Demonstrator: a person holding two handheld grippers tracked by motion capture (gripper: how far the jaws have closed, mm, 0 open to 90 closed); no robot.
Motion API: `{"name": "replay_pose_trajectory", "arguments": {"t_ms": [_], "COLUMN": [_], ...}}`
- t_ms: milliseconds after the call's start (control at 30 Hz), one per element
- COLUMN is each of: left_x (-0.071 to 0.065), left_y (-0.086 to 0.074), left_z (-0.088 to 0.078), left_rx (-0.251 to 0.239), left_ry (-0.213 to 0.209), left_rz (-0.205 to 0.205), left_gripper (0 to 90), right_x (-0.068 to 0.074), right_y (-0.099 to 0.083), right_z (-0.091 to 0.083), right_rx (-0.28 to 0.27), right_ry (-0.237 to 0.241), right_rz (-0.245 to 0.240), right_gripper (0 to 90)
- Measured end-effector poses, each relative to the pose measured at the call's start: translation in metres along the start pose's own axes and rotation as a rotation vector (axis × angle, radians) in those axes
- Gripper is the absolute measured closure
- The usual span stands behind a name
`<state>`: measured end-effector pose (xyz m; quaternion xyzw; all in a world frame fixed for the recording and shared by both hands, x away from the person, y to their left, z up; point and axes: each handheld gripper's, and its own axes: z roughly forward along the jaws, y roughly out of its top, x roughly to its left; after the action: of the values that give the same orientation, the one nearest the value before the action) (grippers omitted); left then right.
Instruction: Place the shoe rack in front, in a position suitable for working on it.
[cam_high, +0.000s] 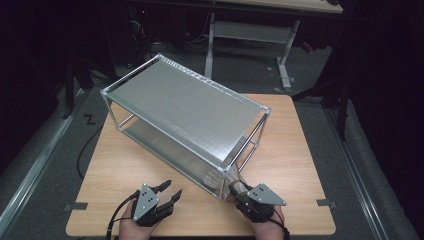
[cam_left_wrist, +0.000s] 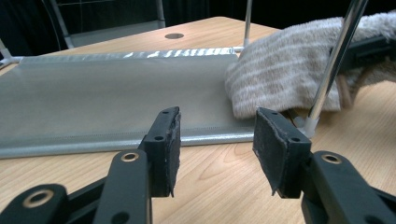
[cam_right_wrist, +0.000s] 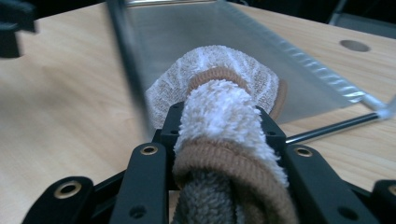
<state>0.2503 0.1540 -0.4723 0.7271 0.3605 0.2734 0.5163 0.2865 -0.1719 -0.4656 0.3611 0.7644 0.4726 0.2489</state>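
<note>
A two-tier metal rack (cam_high: 185, 107) with grey fabric shelves stands slantwise on the wooden table (cam_high: 295, 150). My right gripper (cam_high: 239, 194) is shut on a rolled beige-and-white fuzzy cloth bundle (cam_high: 234, 184) at the rack's near corner. In the right gripper view the bundle (cam_right_wrist: 219, 102) fills the gap between the jaws, and its front end lies on the lower shelf (cam_right_wrist: 187, 28) just past a corner post (cam_right_wrist: 128, 65). My left gripper (cam_high: 172, 188) is open and holds nothing, low over the table in front of the rack. In its own view the left gripper (cam_left_wrist: 217, 135) faces the lower shelf's edge (cam_left_wrist: 116, 93), with the bundle (cam_left_wrist: 289, 70) at the right.
The rack takes up most of the table's middle and reaches past its back left edge. Bare wood lies along the front and right sides. A round hole (cam_left_wrist: 174, 35) sits in the tabletop beyond the rack. A white desk frame (cam_high: 250, 35) stands on the floor behind.
</note>
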Motion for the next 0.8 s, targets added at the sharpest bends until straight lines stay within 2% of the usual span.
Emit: {"name": "replay_pose_trajectory", "arguments": {"t_ms": [100, 200, 367, 467, 567, 633, 800], "left_x": [-0.002, -0.006, -0.014, -0.022, -0.029, -0.035, -0.060], "left_y": [-0.001, -0.003, -0.003, 0.001, 0.008, 0.015, 0.034], "left_z": [0.000, 0.002, 0.004, 0.006, 0.010, 0.016, 0.048], "left_rx": [0.000, 0.014, 0.018, 0.022, 0.019, 0.009, -0.039], "left_ry": [-0.003, -0.011, -0.041, -0.062, -0.080, -0.099, -0.150], "left_rz": [0.009, 0.023, 0.006, 0.020, 0.042, 0.036, 0.041], "left_gripper": [52.1, 52.3, 51.5, 51.6, 51.9, 52.0, 53.4], "right_x": [-0.010, -0.019, -0.034, -0.043, -0.053, -0.059, -0.073], "right_y": [-0.001, -0.001, 0.002, 0.009, 0.014, 0.018, 0.024], "right_z": [0.000, 0.000, 0.007, 0.019, 0.038, 0.052, 0.087], "right_rx": [-0.008, -0.013, -0.011, 0.006, 0.055, 0.086, 0.137], "right_ry": [-0.018, -0.044, -0.082, -0.104, -0.134, -0.141, -0.157], "right_rz": [0.031, 0.041, 0.059, 0.056, 0.043, 0.029, 0.038], "right_gripper": [64.6, 64.6, 64.7, 64.8, 65.0, 65.1, 65.3]}}
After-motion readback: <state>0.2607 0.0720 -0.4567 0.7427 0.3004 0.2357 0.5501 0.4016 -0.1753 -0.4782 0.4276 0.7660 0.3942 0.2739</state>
